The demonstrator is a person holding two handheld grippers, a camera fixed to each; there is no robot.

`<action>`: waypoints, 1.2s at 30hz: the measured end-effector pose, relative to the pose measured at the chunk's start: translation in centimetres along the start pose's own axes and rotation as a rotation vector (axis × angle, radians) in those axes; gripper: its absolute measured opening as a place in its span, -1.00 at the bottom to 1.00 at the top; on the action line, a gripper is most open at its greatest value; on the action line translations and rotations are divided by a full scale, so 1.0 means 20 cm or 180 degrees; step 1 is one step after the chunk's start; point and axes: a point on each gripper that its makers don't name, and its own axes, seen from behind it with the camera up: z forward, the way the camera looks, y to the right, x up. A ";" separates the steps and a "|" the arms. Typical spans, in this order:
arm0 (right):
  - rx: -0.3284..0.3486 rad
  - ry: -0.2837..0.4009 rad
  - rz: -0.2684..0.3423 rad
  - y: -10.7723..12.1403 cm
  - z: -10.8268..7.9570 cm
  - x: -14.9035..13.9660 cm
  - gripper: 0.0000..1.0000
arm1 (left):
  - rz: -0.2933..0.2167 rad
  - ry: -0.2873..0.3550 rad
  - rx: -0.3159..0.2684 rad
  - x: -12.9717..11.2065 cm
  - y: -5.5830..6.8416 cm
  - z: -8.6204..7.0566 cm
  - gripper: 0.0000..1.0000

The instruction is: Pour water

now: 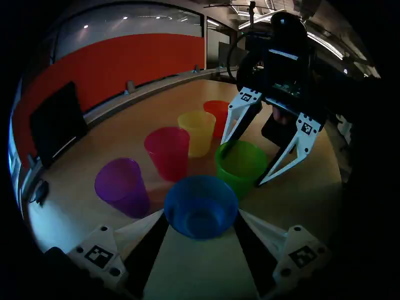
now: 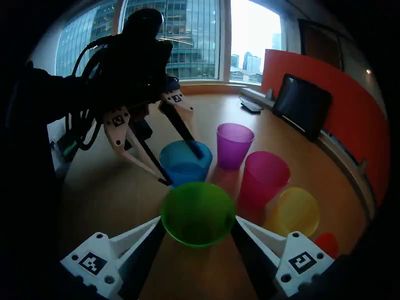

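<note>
Progress was basically at the grab stage. The left claw [image 1: 201, 214] was clenched on a translucent blue plastic cup [image 1: 200, 200], a finger pressed against each side. The right claw [image 2: 197, 221] was clamped the same way on a translucent green plastic cup [image 2: 197, 210]. Both cups sat upright, just beside each other, around the middle of the wooden tabletop [image 1: 310, 195], well in from its edges. Neither was tipped, so I'd say no pouring had happened. I honestly couldn't tell whether either cup held water, or whether they'd been lifted off the tabletop at all. A purple plastic cup [image 1: 121, 185], a pink one [image 1: 167, 150], a yellow one [image 1: 198, 131] and a red one [image 1: 216, 114] stood in a line nearby, apparently untouched. Still left, I reckon: raise one cup, tilt it over the other, then set both back down.
</note>
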 end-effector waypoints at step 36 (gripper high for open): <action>-0.0614 0.0639 0.0091 0.08 -0.44 0.33 0.80 | -0.0207 0.0954 0.0539 0.40 -0.03 -0.31 0.71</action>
